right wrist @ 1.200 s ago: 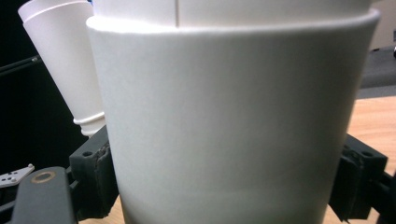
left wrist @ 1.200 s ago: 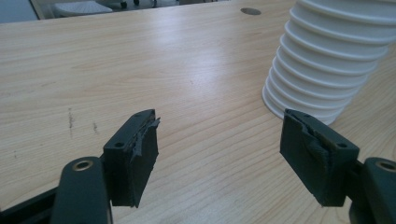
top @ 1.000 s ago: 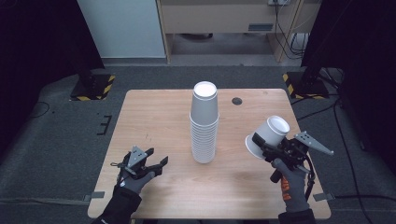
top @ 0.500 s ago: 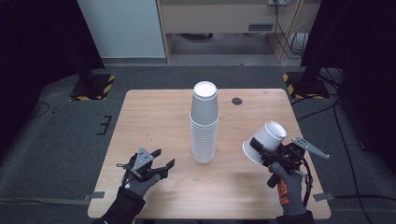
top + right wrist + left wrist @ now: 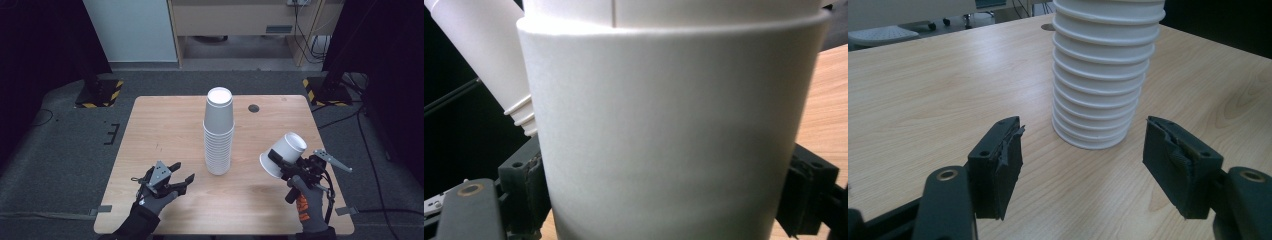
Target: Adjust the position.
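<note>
Plenty of bare table [image 5: 160,125] on your left; cup stack [image 5: 219,132] stands mid-table. Your left gripper [image 5: 172,181] sits near the front edge w/ jaws wide apart, right gripper [image 5: 286,165] clamped on a tilted white cup [image 5: 283,154]

A tall stack of white paper cups [image 5: 218,132] is standing upside down near the worktop's [image 5: 160,125] centre. A single white paper cup [image 5: 283,154] is hanging tilted above the worktop's right edge, clamped between the right tongs [image 5: 280,162].
</note>
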`<action>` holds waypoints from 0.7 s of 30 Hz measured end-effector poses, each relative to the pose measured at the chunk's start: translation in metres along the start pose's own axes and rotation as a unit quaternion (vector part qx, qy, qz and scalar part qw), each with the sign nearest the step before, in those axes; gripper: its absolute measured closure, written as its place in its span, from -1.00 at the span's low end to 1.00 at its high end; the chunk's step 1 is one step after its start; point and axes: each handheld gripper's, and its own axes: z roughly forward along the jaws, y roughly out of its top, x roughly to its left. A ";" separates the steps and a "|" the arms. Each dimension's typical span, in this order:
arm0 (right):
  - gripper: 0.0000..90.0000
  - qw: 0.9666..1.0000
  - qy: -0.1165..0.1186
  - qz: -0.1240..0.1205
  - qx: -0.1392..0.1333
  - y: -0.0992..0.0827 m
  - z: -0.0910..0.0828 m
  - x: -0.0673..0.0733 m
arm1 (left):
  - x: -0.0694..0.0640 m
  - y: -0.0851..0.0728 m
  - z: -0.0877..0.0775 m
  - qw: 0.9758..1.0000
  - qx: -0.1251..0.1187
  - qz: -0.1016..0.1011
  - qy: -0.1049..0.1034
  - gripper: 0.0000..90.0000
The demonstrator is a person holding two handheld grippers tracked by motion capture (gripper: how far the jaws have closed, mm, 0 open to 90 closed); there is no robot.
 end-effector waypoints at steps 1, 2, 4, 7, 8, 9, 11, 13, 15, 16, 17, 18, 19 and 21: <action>-0.66 1.000 0.001 0.004 -0.001 0.000 0.000 0.000 | -0.001 0.000 0.000 1.000 0.000 0.000 -0.001 -0.30; -0.66 1.000 0.002 0.003 -0.003 -0.001 0.000 -0.001 | -0.002 0.000 0.000 1.000 -0.001 0.000 -0.001 -0.29; -0.66 1.000 0.002 0.012 -0.002 -0.002 0.000 -0.001 | -0.004 0.001 0.001 1.000 -0.005 0.001 -0.003 -0.28; -0.66 1.000 0.005 0.018 -0.002 -0.005 0.000 -0.002 | -0.008 0.002 0.002 1.000 -0.009 0.002 -0.007 -0.25; -0.66 1.000 0.003 0.021 0.001 -0.005 0.000 -0.002 | -0.009 0.003 0.003 1.000 -0.009 0.005 -0.009 -0.25; -0.66 1.000 0.004 0.025 0.002 -0.007 0.001 -0.003 | -0.010 0.003 0.003 1.000 -0.009 0.005 -0.009 -0.24; -0.66 1.000 0.007 0.030 0.002 -0.009 0.003 -0.004 | -0.013 0.003 0.004 1.000 -0.009 0.008 -0.009 -0.22; -0.66 0.999 0.007 0.031 0.005 -0.010 0.004 -0.005 | -0.016 0.004 0.006 1.000 -0.010 0.009 -0.014 -0.21; -0.66 0.999 0.007 0.033 0.007 -0.011 0.003 -0.005 | -0.020 0.005 0.007 1.000 -0.013 0.011 -0.019 -0.19; -0.66 0.999 0.007 0.034 0.008 -0.011 0.003 -0.005 | -0.022 0.005 0.007 1.000 -0.013 0.011 -0.020 -0.18; -0.66 0.999 0.007 0.036 0.007 -0.011 0.002 -0.006 | -0.024 0.006 0.008 1.000 -0.014 0.011 -0.022 -0.18; -0.66 0.999 0.009 0.038 0.005 -0.011 0.002 -0.006 | -0.025 0.006 0.008 1.000 -0.013 0.013 -0.023 -0.17; -0.66 0.999 0.010 0.041 0.005 -0.011 0.002 -0.006 | -0.027 0.007 0.009 1.000 -0.013 0.013 -0.025 -0.16; -0.66 0.999 0.009 0.041 0.004 -0.010 0.001 -0.007 | -0.029 0.007 0.011 0.999 -0.014 0.015 -0.028 -0.14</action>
